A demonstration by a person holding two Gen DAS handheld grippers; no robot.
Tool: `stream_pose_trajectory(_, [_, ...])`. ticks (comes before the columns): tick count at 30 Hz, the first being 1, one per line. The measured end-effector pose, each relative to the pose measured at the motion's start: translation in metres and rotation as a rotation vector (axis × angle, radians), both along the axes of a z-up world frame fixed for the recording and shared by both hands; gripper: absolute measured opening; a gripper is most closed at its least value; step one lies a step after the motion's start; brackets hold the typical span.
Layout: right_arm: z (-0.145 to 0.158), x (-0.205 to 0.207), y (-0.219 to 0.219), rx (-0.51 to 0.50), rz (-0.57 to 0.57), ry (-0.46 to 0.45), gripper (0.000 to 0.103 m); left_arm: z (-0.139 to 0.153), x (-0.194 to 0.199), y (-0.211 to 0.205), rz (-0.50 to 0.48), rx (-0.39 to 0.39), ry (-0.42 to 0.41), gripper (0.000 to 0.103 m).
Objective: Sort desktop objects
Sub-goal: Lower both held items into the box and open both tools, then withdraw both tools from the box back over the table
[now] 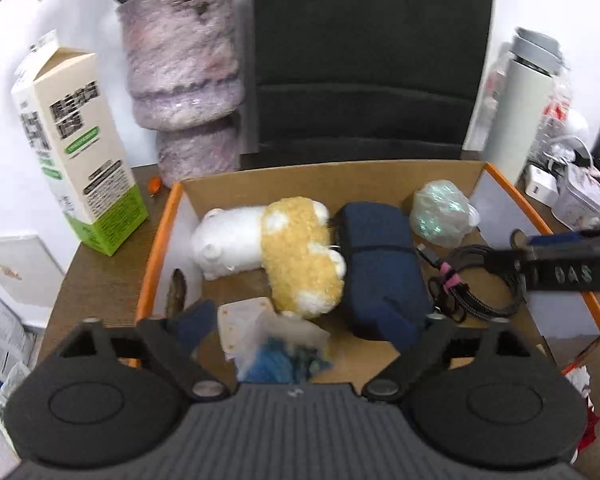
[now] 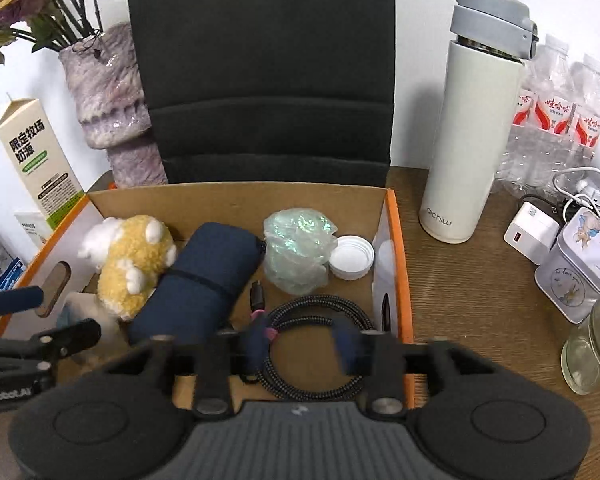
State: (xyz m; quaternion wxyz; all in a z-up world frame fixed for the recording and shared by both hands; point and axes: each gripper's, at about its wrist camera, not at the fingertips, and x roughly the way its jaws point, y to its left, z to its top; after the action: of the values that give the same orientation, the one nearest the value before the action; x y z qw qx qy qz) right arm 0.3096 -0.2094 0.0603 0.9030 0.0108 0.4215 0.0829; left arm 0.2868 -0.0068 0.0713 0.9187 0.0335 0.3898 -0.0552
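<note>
An open cardboard box (image 1: pixel 332 178) with orange edges (image 2: pixel 398 248) holds a yellow-and-white plush toy (image 1: pixel 296 252) (image 2: pixel 134 264), a navy pouch (image 1: pixel 380 268) (image 2: pixel 204 284), a crumpled iridescent bag (image 1: pixel 440 212) (image 2: pixel 296 248), a coiled black cable (image 1: pixel 480 284) (image 2: pixel 320 312) and a white lid (image 2: pixel 350 258). My left gripper (image 1: pixel 300 320) is open above the box's near left part, over a plastic-wrapped blue item (image 1: pixel 276 344). My right gripper (image 2: pixel 300 344) is open just above the cable coil.
A milk carton (image 1: pixel 72 148) and a marbled vase (image 1: pixel 180 68) stand left of the box. A black chair back (image 2: pixel 260 68) is behind it. A white thermos (image 2: pixel 472 128), water bottles (image 2: pixel 556 120), a white charger (image 2: pixel 530 236), a tin (image 2: pixel 580 268) and a glass jar (image 2: pixel 596 344) stand on the right.
</note>
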Motion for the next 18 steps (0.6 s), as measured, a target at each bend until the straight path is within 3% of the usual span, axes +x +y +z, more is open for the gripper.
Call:
stream_pose_trajectory(1, [0.000,-0.002,0.001,-0.007,0.001,-0.001,0.067,0.001,0.001,0.002,0.013,-0.009,0.002,0.103])
stream_pose_trajectory(4, [0.002,-0.007,0.005,-0.029,0.019,0.009,0.071,0.005,0.001,0.010,0.046,-0.052,0.025,0.103])
stream_pose_trajectory(6, [0.006,-0.014,0.008,-0.039,0.026,0.013,0.080,0.006,0.001,0.015,0.063,-0.072,0.068,0.103])
stream_pose_trajectory(8, [0.012,-0.022,0.010,-0.047,0.033,0.005,0.080,0.008,-0.001,0.020,0.078,-0.081,0.097,0.103])
stream_pose_trajectory(13, [0.038,-0.047,0.012,-0.058,0.044,-0.036,0.081,0.027,-0.022,0.031,0.092,-0.092,0.085,0.103])
stream_pose_trajectory(18, [0.052,-0.086,0.010,-0.060,0.042,-0.099,0.090,0.040,-0.065,0.041,0.051,-0.098,0.042,0.103])
